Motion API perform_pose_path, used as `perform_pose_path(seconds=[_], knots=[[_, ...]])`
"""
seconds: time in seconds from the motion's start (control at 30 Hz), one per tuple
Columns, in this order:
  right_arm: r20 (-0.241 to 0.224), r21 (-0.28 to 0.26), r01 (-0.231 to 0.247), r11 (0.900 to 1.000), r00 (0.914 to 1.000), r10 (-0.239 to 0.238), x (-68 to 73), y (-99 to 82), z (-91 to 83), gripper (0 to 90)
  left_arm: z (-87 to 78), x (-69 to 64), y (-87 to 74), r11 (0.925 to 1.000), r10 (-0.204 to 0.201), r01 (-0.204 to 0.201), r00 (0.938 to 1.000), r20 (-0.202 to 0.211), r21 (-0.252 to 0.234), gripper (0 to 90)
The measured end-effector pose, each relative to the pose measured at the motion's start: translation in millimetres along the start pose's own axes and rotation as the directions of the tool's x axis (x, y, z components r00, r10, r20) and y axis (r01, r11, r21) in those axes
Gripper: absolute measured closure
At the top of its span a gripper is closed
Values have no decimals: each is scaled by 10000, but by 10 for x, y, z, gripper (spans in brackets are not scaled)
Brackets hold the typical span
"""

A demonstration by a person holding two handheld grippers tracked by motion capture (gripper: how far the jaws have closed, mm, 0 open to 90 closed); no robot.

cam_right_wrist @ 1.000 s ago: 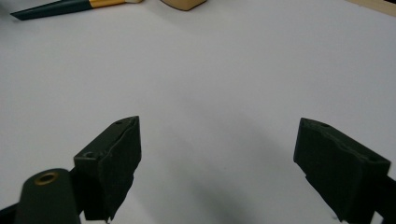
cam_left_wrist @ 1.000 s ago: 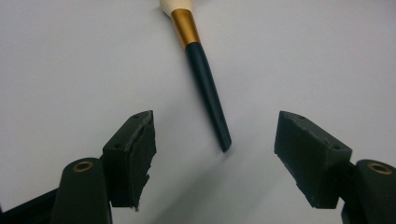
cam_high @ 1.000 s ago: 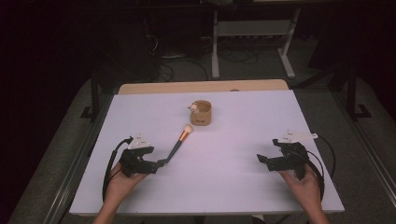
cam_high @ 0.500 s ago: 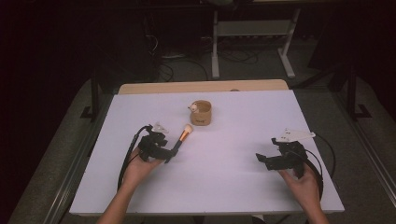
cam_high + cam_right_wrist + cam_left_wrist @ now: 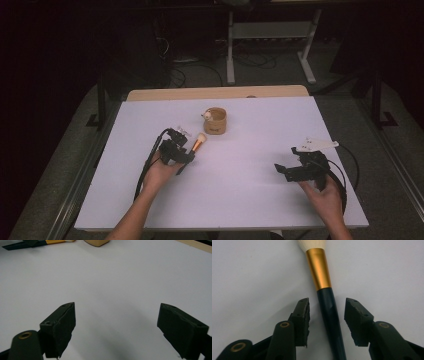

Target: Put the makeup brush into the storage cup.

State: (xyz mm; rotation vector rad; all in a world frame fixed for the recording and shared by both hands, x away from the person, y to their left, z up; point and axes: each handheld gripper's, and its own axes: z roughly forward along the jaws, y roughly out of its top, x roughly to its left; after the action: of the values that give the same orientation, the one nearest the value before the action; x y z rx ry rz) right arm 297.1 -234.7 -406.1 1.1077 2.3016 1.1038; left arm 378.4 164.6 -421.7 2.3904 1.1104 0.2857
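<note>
A makeup brush (image 5: 199,141) with pale bristles, a gold ferrule and a dark handle (image 5: 329,312) lies on the white table (image 5: 250,200), just left of a small tan cup (image 5: 216,121). My left gripper (image 5: 186,154) reaches over the handle. In the left gripper view (image 5: 327,301) its jaws have just been closing, and the handle lies between them with a gap on each side, so the pads are off it. My right gripper (image 5: 282,170) rests at the table's right side, open (image 5: 116,306) with bare table between its jaws.
The tan cup (image 5: 96,242) holds a small white object (image 5: 205,115) at its rim. A wooden strip (image 5: 215,93) runs along the table's far edge. Beyond it are a dark floor, cables and a metal stand (image 5: 270,35).
My left hand has moved up and to the right, onto the brush, and its jaws now straddle the handle. The brush, the cup and my right hand have stayed put.
</note>
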Motion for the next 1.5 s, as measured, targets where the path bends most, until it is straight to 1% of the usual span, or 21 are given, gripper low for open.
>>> perform_pose_path(seconds=[0.07, 0.13, 0.23, 0.27, 0.3, 0.4, 0.43, 0.57, 0.6, 0.77, 0.97, 1.1, 1.17, 1.23, 1.27, 1.3, 1.37, 1.4, 1.43, 1.47, 1.5], knots=[[11, -1, 12, 10000, 10000, -12, 0, 0, 0, 142, 17, 3, 25, 9999, 78, -77, 10000, -34, 109, 591], [29, 27, 45, 10000, 10000, -45, 3, 3, 0, 142, 50, -7, 51, 9996, -54, 58, 9999, -151, 271, 626], [83, 29, 115, 9999, 9999, -115, 3, 3, 1, 142, 73, -12, 63, 9992, -70, 76, 9999, -143, 395, 655], [77, 35, 101, 9999, 9999, -101, 5, 4, 1, 142, 88, -20, 69, 9986, -42, 46, 10000, -69, 534, 655], [59, 41, 95, 9999, 9999, -95, 6, 5, 2, 142, 94, -36, 75, 9987, -30, 39, 9998, -185, 509, 676], [87, 52, 123, 9999, 9999, -123, 9, 6, 0, 143, 99, -49, 94, 9980, 5, 11, 9997, -262, 637, 712], [102, 29, 133, 9999, 9999, -133, 11, 6, 0, 143, 104, -52, 100, 9979, -134, 150, 9996, -267, 633, 726], [97, 46, 200, 9998, 9998, -200, 11, 6, 7, 144, 101, -54, 121, 9965, -71, 97, 9994, -327, 826, 743], [93, 70, 189, 9998, 9998, -190, 14, 5, 10, 144, 101, -44, 122, 9965, -145, 164, 9996, -238, 814, 744], [96, 58, 198, 9998, 9998, -199, 16, 1, 9, 144, 95, -32, 121, 9965, -213, 227, 9996, -187, 800, 745], [48, 99, 152, 9998, 9999, -152, 23, 0, 21, 144, 34, 2, 110, 9978, -296, 301, 9995, -95, 584, 746], [3, 149, 217, 9997, 9998, -217, 29, 4, 30, 144, -30, 14, 92, 9988, -281, 281, 9996, -12, 407, 746], [-16, 122, 255, 9996, 9997, -255, 42, 7, 33, 144, -72, 10, 80, 9993, -194, 193, 9998, 7, 318, 746], [-171, 120, 207, 9997, 9996, -205, 68, 20, 42, 144, -132, -4, 55, 9999, -53, 51, 9999, 113, 136, 746], [-267, 147, 188, 9997, 9995, -184, 79, 25, 47, 143, -132, -4, 55, 9999, -53, 51, 9999, 113, 136, 746], [-267, 147, 188, 9997, 9995, -184, 79, 25, 47, 143, -152, -10, 44, 10000, -7, 6, 9999, 146, 66, 746], [-507, 172, 185, 9997, 9986, -176, 102, 44, 60, 143, -192, -23, 22, 9999, 76, -74, 9997, 235, -112, 746], [-589, 168, 225, 9996, 9980, -215, 116, 55, 66, 143, -219, -27, 12, 9998, 168, -164, 9994, 295, -125, 745], [-678, 140, 255, 9996, 9974, -245, 131, 68, 69, 142, -254, -38, -3, 9993, 277, -267, 9989, 374, -255, 745], [-929, 48, 215, 9998, 9955, -209, 159, 98, 78, 137, -275, -48, -10, 9991, 283, -269, 9988, 410, -334, 745], [-929, 48, 215, 9998, 9955, -209, 159, 98, 78, 137, -303, -63, -22, 9987, 301, -283, 9986, 429, -428, 745]])
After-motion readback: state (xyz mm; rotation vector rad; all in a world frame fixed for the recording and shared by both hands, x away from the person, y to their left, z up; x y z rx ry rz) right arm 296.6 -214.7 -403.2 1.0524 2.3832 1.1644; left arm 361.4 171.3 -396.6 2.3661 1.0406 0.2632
